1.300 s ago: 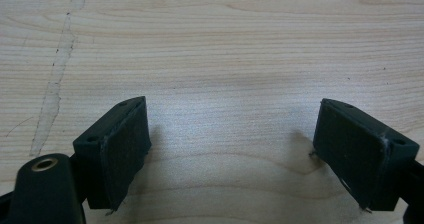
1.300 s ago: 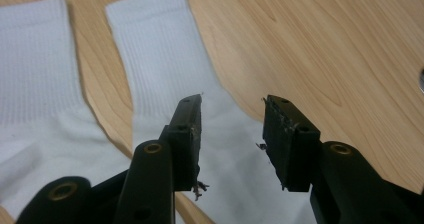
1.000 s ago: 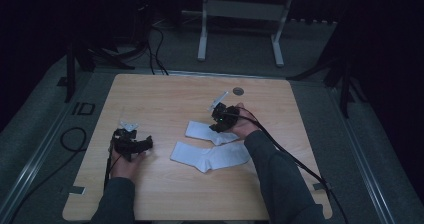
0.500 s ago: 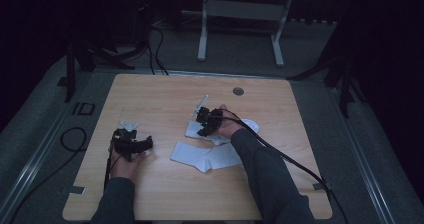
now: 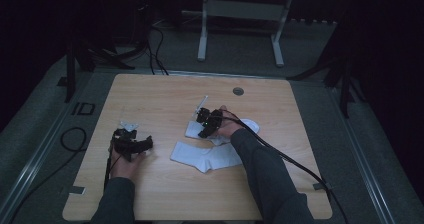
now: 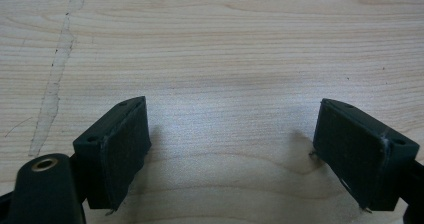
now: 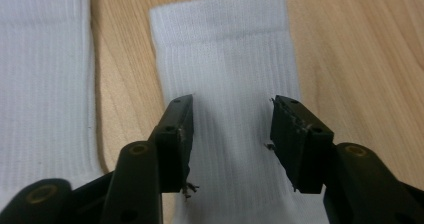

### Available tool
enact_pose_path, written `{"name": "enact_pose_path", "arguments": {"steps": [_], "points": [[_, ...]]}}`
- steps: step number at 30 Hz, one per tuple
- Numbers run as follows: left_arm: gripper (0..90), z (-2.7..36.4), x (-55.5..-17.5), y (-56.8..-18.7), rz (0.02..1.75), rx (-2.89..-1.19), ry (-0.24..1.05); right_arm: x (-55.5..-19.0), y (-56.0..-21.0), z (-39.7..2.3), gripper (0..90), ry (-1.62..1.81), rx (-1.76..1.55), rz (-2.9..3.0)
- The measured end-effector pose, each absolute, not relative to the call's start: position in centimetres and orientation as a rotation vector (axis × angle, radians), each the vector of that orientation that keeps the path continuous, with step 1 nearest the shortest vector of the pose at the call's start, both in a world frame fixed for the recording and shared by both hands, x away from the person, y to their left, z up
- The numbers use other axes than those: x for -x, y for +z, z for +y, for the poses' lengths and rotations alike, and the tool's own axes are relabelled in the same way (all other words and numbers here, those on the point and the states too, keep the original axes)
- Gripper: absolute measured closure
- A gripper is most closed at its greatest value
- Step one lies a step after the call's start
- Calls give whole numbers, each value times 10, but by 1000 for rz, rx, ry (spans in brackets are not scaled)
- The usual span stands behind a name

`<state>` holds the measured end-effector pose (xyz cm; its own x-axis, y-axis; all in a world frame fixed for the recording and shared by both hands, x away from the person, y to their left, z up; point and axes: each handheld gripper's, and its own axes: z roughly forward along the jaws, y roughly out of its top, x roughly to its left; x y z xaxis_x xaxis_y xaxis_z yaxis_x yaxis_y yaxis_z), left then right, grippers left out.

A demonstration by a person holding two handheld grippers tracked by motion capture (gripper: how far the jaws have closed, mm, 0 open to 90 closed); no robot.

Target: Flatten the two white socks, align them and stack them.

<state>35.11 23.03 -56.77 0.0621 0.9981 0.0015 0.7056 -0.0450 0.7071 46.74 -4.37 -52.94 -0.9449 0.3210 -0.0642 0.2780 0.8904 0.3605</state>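
Left gripper (image 6: 232, 159) spread wide over bare table (image 6: 225, 44), touching nothing. Right gripper (image 7: 231, 139) half spread, jaws just been opening, straddling far sock (image 7: 225, 74), pads not pinching it. Sock lies flat mid-table, long axis along the jaws, cuff away. Near sock (image 5: 205, 156) just beside; toe ends hidden by forearm.

Just two large dark letters legible, "ID" (image 5: 82, 108), marked on the grey floor strip just off the left edge of the table (image 5: 150, 89), level with its far left corner. Nothing else readable: no print, brand or number on the table's wooden top in the high view, none on the wood in the left gripper view, and none on the white ribbed cloth in the right gripper view.
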Motion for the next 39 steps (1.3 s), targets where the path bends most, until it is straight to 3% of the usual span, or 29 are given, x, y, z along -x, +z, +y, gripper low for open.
{"name": "enact_pose_path", "arguments": {"steps": [10,16,18,26,39], "points": [[150,230,-351,-568,1694,-1808,706,-473,-531,-45,507,554,-522,2960],[150,230,-351,-568,1692,-1811,705,-475,-530,-46,775,563,-572,2934],[150,230,-351,-568,1692,-1811,705,-475,-530,-46,819,563,-579,2926],[150,230,-351,-568,1692,-1812,705,-475,-517,-55,831,514,-573,2877],[150,230,-351,-568,1691,-1811,704,-463,-442,-107,831,733,-627,2769]]}}
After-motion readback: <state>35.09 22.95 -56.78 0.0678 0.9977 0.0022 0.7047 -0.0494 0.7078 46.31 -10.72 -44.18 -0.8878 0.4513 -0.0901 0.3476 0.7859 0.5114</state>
